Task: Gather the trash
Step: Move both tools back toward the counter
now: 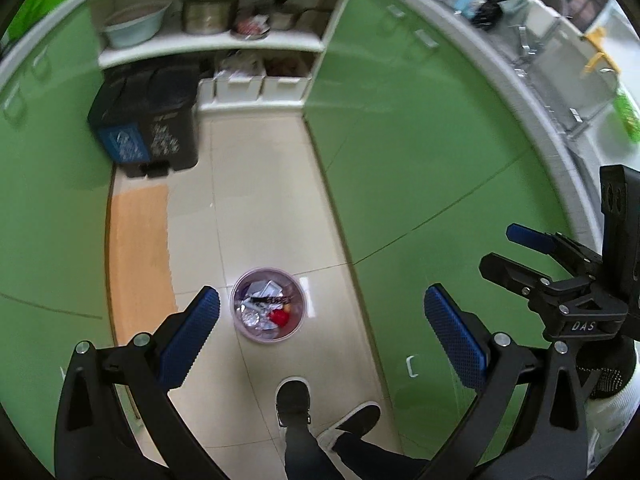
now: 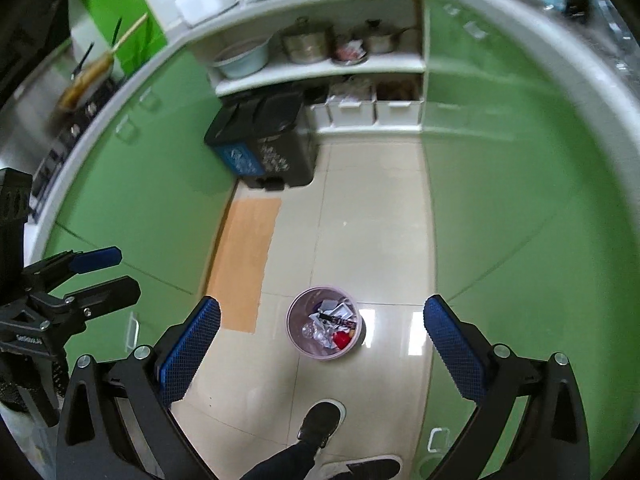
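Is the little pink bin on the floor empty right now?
No, the pink bin already holds wrappers, crumpled foil and a red item.

The left gripper (image 1: pixel 322 322) is held high and tilted downward, its two blue-padded fingers (image 1: pixel 192 332) spread wide with nothing between them; the right gripper (image 2: pixel 322 326) hangs in the same pose, jaws equally wide and empty, fingers (image 2: pixel 454 346) pointing down and forward. Each shows at the edge of the other's view, so the two are held side by side, near but apart; below them the person's dark-trousered legs and black shoes (image 1: pixel 294 400) stand, one foot ahead of the other.
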`<state>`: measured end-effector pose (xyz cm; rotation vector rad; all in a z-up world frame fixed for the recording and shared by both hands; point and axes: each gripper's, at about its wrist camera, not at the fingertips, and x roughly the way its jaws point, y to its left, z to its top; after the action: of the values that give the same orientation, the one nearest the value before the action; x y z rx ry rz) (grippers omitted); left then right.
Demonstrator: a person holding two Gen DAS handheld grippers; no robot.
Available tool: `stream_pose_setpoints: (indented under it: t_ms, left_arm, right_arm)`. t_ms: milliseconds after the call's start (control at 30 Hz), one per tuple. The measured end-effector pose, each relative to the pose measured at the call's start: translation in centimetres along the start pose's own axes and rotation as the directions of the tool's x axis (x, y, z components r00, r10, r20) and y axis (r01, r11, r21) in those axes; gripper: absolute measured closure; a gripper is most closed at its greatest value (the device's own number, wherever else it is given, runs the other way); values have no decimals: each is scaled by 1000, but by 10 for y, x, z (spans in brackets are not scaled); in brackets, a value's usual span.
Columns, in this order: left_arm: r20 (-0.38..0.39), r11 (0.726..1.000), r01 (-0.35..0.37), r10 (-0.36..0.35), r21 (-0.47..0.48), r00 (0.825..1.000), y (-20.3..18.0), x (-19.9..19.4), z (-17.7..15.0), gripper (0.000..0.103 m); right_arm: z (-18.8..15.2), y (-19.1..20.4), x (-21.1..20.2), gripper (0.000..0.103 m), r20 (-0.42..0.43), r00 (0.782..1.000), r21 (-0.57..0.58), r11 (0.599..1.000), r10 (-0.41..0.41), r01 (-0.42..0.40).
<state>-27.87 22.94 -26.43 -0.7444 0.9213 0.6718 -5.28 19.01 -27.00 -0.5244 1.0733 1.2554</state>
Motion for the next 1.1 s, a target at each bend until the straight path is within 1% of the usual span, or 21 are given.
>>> stream_pose_setpoints:
  t_ms: [100,133,233,267,367,467,500,533,667,733,867,933,1000,1033,1100]
  left_arm:
    - [18,999,22,-23,50,1000,-30,-30,17,3]
    - [27,997,29,-31,71,999,-41,-40,23,3]
    - [49,990,59,-66,128,997,-74,-66,37,3]
    - [53,987,68,-77,147,996,-82,-73,40,3]
    - [63,973,101,-117,209,991,-115,-91,50,3]
    - [65,949,134,-159,286,985,-150,-105,59,3]
    - [61,936,152,-180,316,982,-164,-109,62,3]
    - [59,930,160,-190,332,980,-173,-112,62,3]
    - [41,874,215,-258,436,965,-222,-124,67,3]
    - [32,851,234,-281,471,959,-241,-126,68,3]
    - [-2,790,279,-332,546,943,-284,-128,66,3]
    - [-17,760,294,-350,580,937,-307,-130,63,3]
    - [-28,736,304,-361,605,932,-324,-130,60,3]
    - [-34,725,308,-366,616,930,-335,-130,58,3]
    - [-43,712,310,-368,630,929,-350,-128,55,3]
  right_arm:
    - [2,-9,-51,6,38,999,33,999,-25,23]
    - [3,-11,-61,6,49,998,41,999,-35,33]
    - [2,-25,-113,6,98,992,82,994,-78,70]
    - [1,-28,-123,6,108,990,92,993,-89,80]
    - [-4,-46,-174,6,163,976,150,981,-145,121]
    - [-14,-57,-214,6,207,958,198,967,-200,159]
    - [-19,-61,-227,6,220,951,216,961,-219,171]
    - [-24,-64,-239,6,232,943,236,954,-239,184]
    - [-51,-82,-290,6,273,905,324,917,-326,232]
    - [-63,-91,-307,6,279,891,358,900,-358,250]
    - [-90,-108,-339,6,285,858,431,857,-427,283]
    - [-99,-114,-351,6,288,847,456,841,-448,290]
    - [-112,-122,-362,6,290,835,478,826,-468,297]
    - [-117,-125,-368,6,290,832,485,821,-474,299]
    - [-126,-131,-377,6,287,826,494,814,-484,305]
